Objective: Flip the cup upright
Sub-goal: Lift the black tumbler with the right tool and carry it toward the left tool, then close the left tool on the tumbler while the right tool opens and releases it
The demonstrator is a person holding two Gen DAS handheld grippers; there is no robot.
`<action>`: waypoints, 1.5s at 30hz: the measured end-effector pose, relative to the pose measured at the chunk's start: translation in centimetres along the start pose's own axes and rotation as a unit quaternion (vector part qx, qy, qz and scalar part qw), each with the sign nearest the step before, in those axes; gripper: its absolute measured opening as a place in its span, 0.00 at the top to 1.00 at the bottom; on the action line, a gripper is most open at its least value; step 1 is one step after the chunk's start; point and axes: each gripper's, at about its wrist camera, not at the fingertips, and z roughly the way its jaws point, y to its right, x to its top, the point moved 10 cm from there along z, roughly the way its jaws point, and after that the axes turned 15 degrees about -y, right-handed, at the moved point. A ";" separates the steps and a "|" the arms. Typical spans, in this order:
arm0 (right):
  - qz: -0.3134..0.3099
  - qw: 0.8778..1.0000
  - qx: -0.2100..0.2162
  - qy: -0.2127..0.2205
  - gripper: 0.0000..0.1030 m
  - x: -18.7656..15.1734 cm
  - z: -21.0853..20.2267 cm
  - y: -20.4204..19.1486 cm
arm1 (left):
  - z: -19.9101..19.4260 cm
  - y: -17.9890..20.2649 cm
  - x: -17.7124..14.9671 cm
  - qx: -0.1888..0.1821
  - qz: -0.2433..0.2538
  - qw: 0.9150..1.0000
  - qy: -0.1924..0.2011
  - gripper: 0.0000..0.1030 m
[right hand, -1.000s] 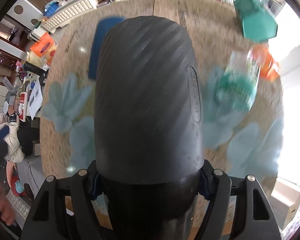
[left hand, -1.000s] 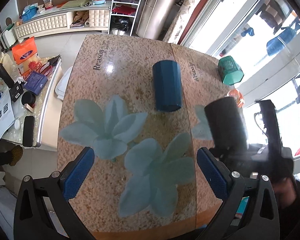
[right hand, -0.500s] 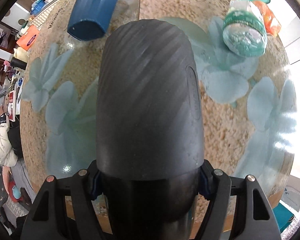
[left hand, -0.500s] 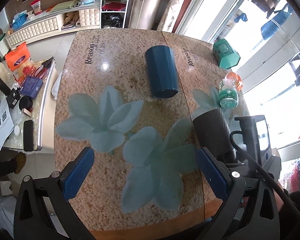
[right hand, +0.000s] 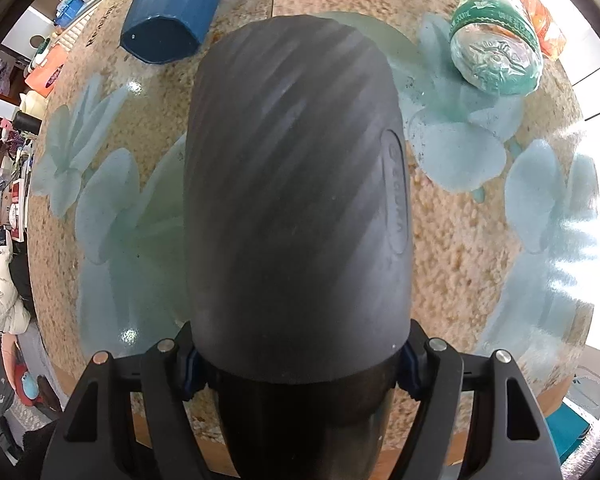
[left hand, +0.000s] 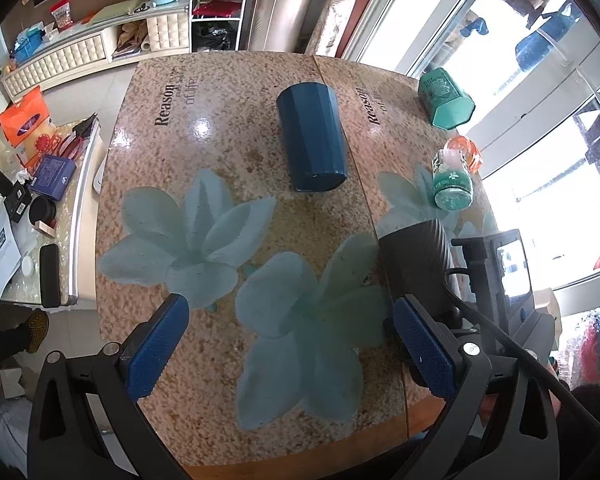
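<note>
The right gripper (right hand: 298, 364) is clamped on the black ribbed cup (right hand: 296, 200), its blue pads pressed against both sides near one end while the rest of the cup extends forward from the jaws over the flower-patterned table (right hand: 460, 220). The left gripper (left hand: 290, 340) hangs with jaws wide apart and nothing between them; the blue cup (left hand: 312, 136) lies on its side well ahead of them, the black cup just right of the right-hand jaw.

We see the black cup (left hand: 414, 264) standing on the table (left hand: 236, 128), right of the flower print; behind it lies the blue cup (left hand: 312, 136) (on its side), the bottle (left hand: 452, 180) farther right.
</note>
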 end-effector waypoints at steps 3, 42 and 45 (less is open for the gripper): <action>0.006 1.000 0.005 0.002 0.30 0.3 0.1 0.1 | 0.3 0.1 -0.1 -0.003 0.001 1.000 -0.004 0.00; 0.069 0.982 -0.104 0.139 0.08 -4.9 -15.6 11.1 | 4.1 14.0 1.4 -0.065 0.074 0.994 -0.056 0.00; 0.075 0.984 -0.097 0.127 0.08 -5.5 -14.7 12.8 | 5.4 14.8 1.2 -0.055 0.072 0.994 -0.068 0.00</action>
